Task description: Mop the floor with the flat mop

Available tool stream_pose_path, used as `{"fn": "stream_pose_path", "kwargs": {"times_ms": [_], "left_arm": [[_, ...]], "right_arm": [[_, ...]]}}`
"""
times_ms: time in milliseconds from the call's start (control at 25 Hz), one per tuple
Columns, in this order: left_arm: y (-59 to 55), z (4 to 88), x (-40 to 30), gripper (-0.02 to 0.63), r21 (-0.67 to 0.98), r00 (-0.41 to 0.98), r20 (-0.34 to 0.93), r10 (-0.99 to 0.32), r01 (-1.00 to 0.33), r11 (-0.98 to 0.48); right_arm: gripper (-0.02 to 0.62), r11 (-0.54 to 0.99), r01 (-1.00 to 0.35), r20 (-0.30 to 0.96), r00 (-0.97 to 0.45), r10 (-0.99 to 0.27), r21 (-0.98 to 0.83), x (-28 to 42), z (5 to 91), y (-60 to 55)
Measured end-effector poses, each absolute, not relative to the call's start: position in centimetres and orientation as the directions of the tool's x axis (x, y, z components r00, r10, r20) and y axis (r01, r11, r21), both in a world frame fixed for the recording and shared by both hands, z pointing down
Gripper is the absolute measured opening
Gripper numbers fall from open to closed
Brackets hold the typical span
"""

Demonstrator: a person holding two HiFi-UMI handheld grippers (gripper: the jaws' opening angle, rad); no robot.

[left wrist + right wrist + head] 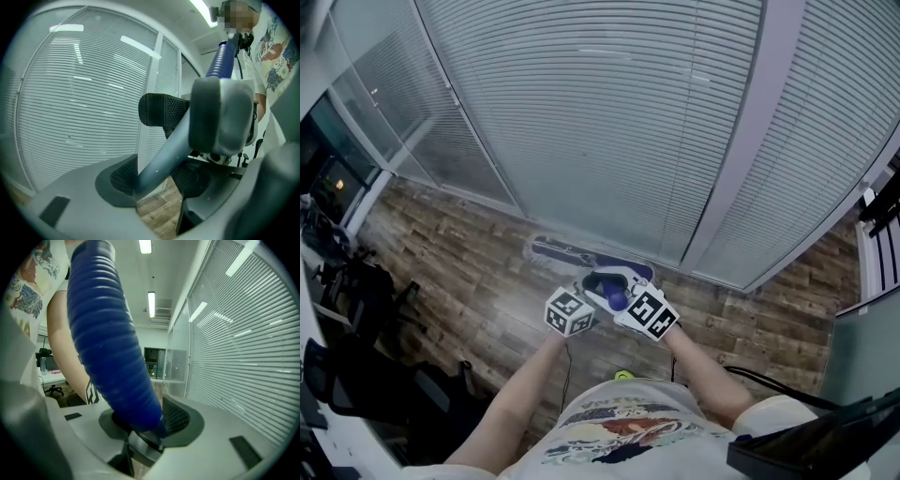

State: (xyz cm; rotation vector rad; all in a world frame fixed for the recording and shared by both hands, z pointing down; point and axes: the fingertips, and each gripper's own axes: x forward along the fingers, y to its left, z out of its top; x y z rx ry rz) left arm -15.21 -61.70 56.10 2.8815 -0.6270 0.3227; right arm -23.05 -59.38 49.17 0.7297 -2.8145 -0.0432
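The mop is held in both grippers in front of the person's body, and its mop head [572, 253] lies flat on the wooden floor [469, 272], right at the foot of the glass wall [600, 122] with its blinds. The left gripper [149, 145] is clamped on the bare grey handle [164, 154], which crosses slantwise between its two ribbed pads [159, 110]. The right gripper [140, 420] is closed on the blue grip [108, 348] higher up the same handle. One of its pads is hidden behind the grip, so the squeeze there looks firm but cannot be fully checked. The left gripper is therefore the lower of the two and the nearer to the mop head, and the right one sits just above it. The handle's long axis slopes from the grippers forward and down to the mop head, which lies ahead of them and a little to the left in the head view. The mop head's long side runs along the base of the wall. With the head already against the wall, the next stroke probably has to pull back toward the person or slide sideways along the boards. Open floor lies to the left and nearer the feet.
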Motion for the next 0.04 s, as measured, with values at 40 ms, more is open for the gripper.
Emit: {"fn": "stream_pose_path", "kwargs": {"times_ms": [40], "left_arm": [[-61.69,56.03,-15.39,0.213,0.123,0.887,0.243,-0.392,-0.429,-0.895]], "right_arm": [[0.142,0.877,-0.473,0.215,-0.850,-0.480,0.090,-23.30,49.03,-59.32]]}}
